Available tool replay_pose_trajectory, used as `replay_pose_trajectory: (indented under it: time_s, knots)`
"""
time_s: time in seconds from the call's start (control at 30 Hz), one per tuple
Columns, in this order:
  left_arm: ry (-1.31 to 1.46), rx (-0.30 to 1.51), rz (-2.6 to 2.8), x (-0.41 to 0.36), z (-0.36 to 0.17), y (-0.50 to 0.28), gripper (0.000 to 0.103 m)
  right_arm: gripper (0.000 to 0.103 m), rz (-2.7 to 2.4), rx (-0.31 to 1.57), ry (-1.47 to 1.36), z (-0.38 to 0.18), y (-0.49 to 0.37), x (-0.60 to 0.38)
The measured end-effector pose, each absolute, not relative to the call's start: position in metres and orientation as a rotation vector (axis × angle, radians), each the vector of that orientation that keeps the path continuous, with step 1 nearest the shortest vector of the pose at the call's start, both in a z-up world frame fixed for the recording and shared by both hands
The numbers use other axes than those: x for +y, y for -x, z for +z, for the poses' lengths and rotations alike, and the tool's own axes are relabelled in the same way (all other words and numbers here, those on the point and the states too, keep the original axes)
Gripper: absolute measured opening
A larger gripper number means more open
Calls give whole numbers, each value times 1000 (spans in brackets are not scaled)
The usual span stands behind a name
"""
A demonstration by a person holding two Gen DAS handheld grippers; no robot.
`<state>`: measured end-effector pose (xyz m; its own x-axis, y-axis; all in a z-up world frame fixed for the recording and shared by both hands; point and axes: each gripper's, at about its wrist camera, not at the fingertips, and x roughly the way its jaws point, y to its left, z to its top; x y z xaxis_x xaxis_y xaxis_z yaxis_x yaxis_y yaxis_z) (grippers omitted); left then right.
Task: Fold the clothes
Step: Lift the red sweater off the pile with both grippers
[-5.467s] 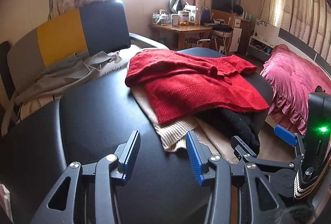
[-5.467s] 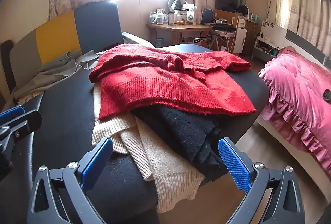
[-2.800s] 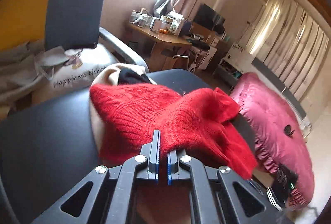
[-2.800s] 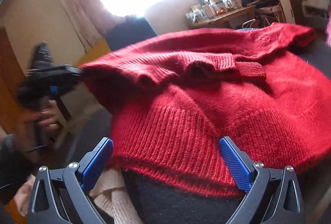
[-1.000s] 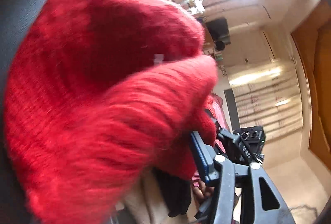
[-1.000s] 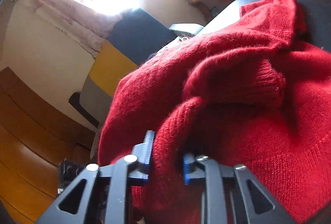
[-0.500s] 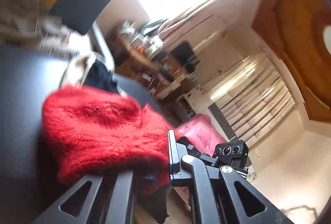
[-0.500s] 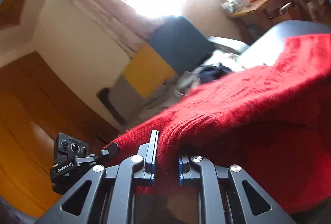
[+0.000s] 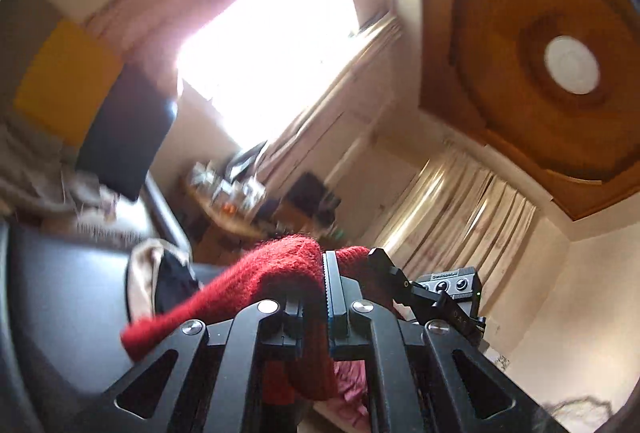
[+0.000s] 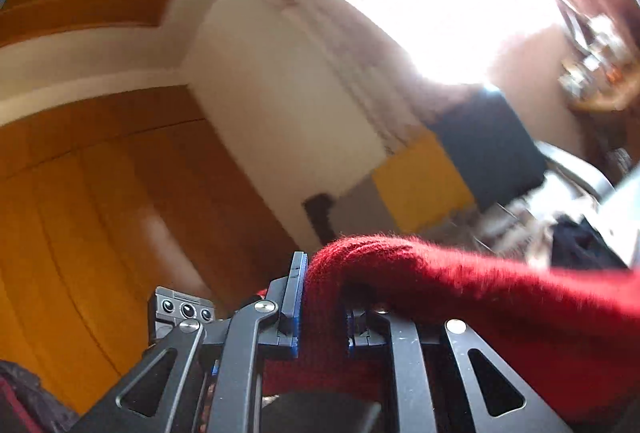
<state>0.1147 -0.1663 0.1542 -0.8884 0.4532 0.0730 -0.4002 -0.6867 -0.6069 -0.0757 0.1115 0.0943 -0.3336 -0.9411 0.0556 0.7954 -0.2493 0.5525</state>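
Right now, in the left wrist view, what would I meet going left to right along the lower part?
Black surface → cream garment → black garment → red sweater → the other gripper's camera.

The red knitted sweater (image 9: 276,273) is pinched at two points of its edge and held up, stretched between them. Its fuzzy body (image 10: 500,297) is draped downward.
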Motion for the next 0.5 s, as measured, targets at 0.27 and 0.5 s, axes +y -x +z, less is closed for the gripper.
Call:
replay_pose_trajectory:
  time_s: [0.27, 0.5]
  knots:
    - [-198, -776, 2617, -207, 235, -232, 6, 16, -1648, -563, -175, 157, 16, 57]
    - [-278, -720, 2730, -238, 275, -275, 6, 16, -1514, -543, -48, 193, -23, 14]
